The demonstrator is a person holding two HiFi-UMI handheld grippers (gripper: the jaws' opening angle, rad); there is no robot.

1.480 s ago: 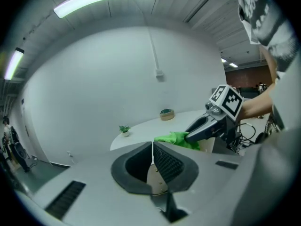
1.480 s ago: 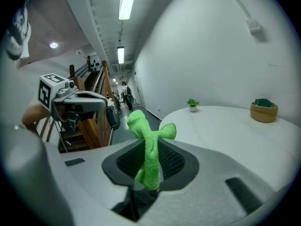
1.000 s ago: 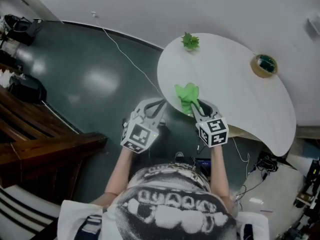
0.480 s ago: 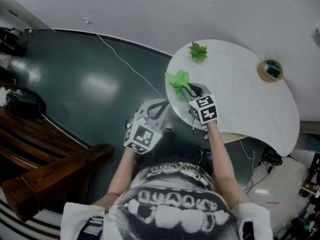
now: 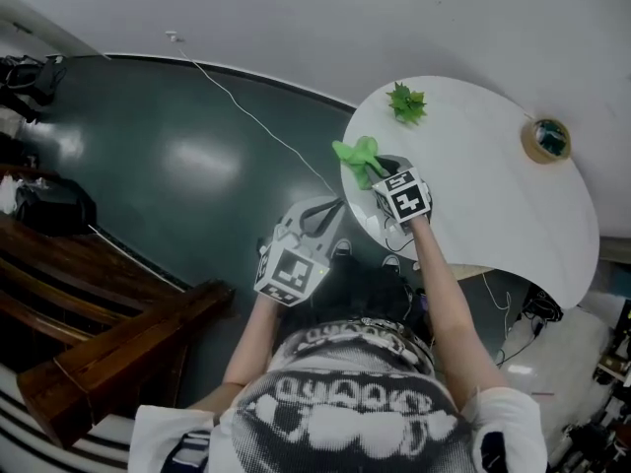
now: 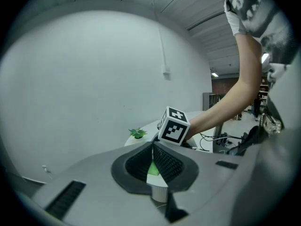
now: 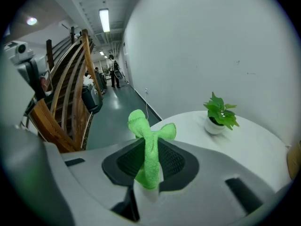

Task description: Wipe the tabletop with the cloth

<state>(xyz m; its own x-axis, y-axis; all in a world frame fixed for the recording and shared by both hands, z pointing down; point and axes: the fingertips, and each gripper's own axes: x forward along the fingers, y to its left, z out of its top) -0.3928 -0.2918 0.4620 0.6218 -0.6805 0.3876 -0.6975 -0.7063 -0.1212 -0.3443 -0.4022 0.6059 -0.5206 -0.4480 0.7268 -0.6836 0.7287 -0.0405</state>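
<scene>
Wiping step, judged early: most of the bench (image 5: 493, 195) lies ahead of the cloth.

Right gripper (image 5: 380, 172) clenched on green cloth (image 5: 357, 154), pinched mid-length, bunched ends poking out past the tips. Located at near-left rim of the round white bench, partly over the edge above the floor (image 5: 197, 156).

Left gripper (image 5: 330, 207) pressed closed on nothing, parked off the bench over the floor, near the person's body. Right one clearly nearer the work.

Key relation: cloth sits straight ahead of right gripper (image 7: 151, 160), long axis running along the pads and outward. Open bench surface spreads away to the right, toward potted plant (image 5: 406, 101) and tape roll (image 5: 545, 138). Next stroke likely needs a sweep that way, steering short of the plant.

Head view only: whole layout, cloth at rim, tape roll far side. No way to tell there whether cloth (image 7: 149, 145) presses on the surface.
Right gripper view only: the grip itself, fabric squeezed between ribbed pads, plant (image 7: 218, 112) close ahead to the right.
Left gripper view only: left gripper (image 6: 153, 161) pads meeting, right one's marker cube just beyond.
</scene>
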